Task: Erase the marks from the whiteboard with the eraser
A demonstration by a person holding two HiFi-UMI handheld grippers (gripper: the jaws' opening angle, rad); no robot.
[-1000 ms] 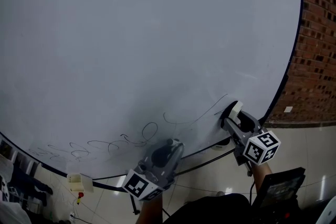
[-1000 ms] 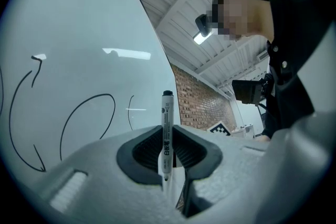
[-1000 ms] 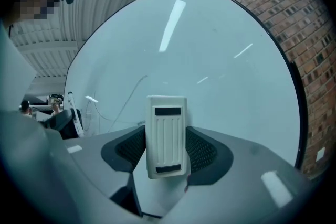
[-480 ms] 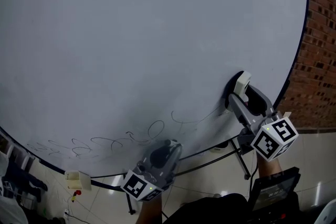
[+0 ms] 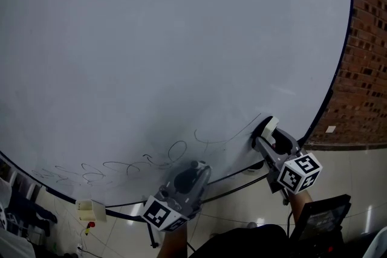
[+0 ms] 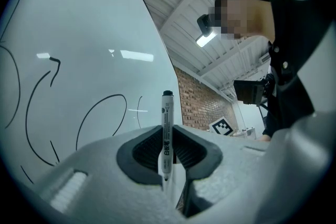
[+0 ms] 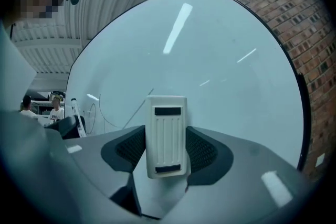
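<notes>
right gripper [image 7: 167,150] clamped on the white eraser [image 7: 167,134] — eraser is up at the whiteboard [image 5: 181,39], about 4 o'clock in head view, at the right end of the scribbled marks [image 5: 145,161]. left gripper [image 6: 167,152] pinches a marker [image 6: 166,123] upright, at 6 o'clock by the board's lower edge.

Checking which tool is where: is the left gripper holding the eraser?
No, the left gripper is shut on a marker pen; the white eraser sits in the right gripper.
</notes>
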